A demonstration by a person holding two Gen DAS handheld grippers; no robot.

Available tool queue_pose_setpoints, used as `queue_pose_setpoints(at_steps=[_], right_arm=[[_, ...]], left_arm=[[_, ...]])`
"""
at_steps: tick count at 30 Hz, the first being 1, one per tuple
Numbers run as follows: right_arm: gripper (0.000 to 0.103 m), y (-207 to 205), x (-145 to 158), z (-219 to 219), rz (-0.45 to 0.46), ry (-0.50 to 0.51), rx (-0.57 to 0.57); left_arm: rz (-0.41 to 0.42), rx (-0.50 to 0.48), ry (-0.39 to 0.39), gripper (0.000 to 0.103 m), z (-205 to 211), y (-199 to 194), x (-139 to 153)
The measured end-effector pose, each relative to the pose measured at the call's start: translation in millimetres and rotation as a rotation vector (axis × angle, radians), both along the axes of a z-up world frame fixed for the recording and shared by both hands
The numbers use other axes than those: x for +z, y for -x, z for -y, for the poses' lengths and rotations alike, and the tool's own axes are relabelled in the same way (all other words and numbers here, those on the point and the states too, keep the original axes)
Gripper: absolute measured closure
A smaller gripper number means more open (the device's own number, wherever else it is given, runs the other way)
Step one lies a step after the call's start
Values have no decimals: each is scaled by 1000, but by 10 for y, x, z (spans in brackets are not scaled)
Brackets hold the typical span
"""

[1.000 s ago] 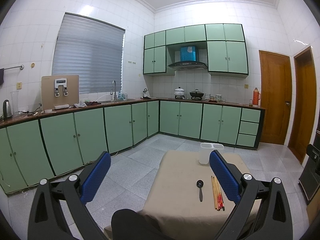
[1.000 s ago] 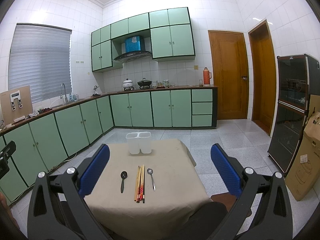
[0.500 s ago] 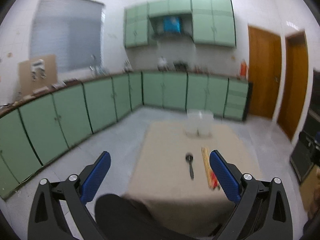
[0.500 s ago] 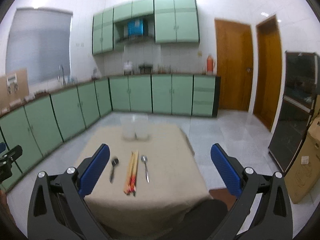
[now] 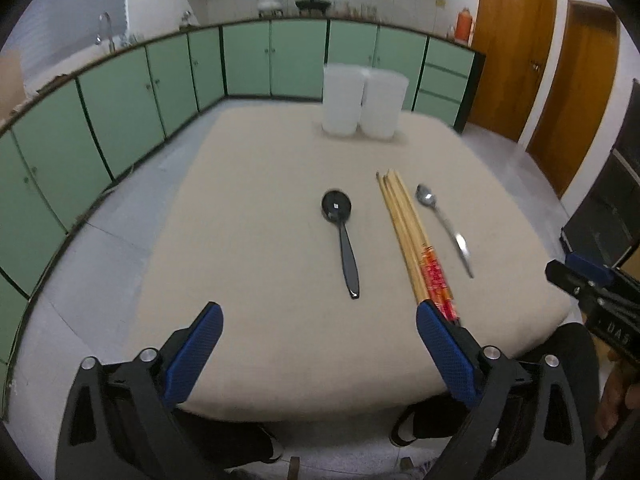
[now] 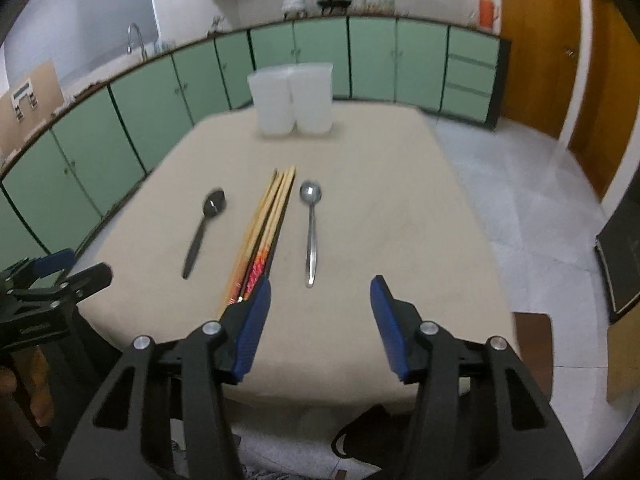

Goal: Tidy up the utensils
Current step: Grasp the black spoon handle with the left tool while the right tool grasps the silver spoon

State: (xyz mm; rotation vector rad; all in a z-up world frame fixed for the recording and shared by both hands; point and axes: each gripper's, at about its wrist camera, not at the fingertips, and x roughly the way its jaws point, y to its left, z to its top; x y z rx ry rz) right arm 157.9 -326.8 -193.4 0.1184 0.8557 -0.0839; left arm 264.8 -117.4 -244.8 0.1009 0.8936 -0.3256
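A black spoon (image 5: 340,232) (image 6: 202,228), a bundle of wooden chopsticks (image 5: 412,240) (image 6: 266,228) and a metal spoon (image 5: 444,228) (image 6: 311,228) lie side by side on the beige table (image 5: 260,260) (image 6: 400,220). A white two-compartment holder (image 5: 364,104) (image 6: 292,100) stands at the far edge. My left gripper (image 5: 318,316) is open and empty above the near edge, behind the black spoon. My right gripper (image 6: 320,296) is open and empty just behind the metal spoon's handle.
Green cabinets (image 5: 120,96) line the left and far walls. Wooden doors (image 5: 516,40) are at the right. A dark cabinet (image 6: 624,256) and a cardboard box (image 6: 624,356) stand right of the table. Grey tiled floor surrounds the table.
Both grippers have tilted down and moved forward over the table. The utensils now lie close ahead. The right gripper's fingers stand closer together than before.
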Motion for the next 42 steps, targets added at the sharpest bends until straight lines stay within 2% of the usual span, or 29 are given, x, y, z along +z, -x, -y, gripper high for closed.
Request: queue_pose_setpoints(at_steps=[4, 6, 12, 15, 18, 19, 22, 25, 26, 27, 30, 32, 36, 42], right_arm=[[53, -281, -279, -3, -60, -8, 22], [58, -332, -386, 22, -73, -28, 29], [61, -506, -627, 36, -101, -38, 50], [62, -560, -684, 42, -101, -31, 61], [62, -614, -726, 37, -93, -18, 71], [62, -630, -732, 21, -85, -6, 77], [66, -644, -743, 5, -65, 16, 89], [72, -665, -755, 12, -45, 23, 97], [75, -676, -755, 14, -42, 24, 97], [78, -687, -754, 19, -41, 21, 99], [90, -717, -749, 36, -39, 11, 101], [93, -724, -738, 47, -36, 2, 102], [94, -716, -669, 45, -25, -14, 100], [94, -702, -287, 60, 51, -24, 99]], left_arm=[[-75, -13, 17, 11, 96, -141, -278], [-99, -21, 20, 11, 148, -195, -392], [-119, -12, -24, 13, 233, -335, -565], [-125, -1, -31, 23, 246, -424, -628], [-89, 4, -58, 27, 254, -421, -643], [-82, 3, -56, 28, 252, -423, -639], [-43, -10, -57, 44, 290, -400, -631], [-24, -25, -45, 64, 321, -390, -621], [-24, -33, -37, 75, 318, -376, -609], [-27, -41, -27, 81, 321, -377, -601], [-29, -57, -18, 87, 327, -378, -587], [-35, -60, -9, 90, 304, -369, -577], [-48, -69, 3, 90, 301, -393, -539], [-8, -66, 16, 90, 254, -429, -233]])
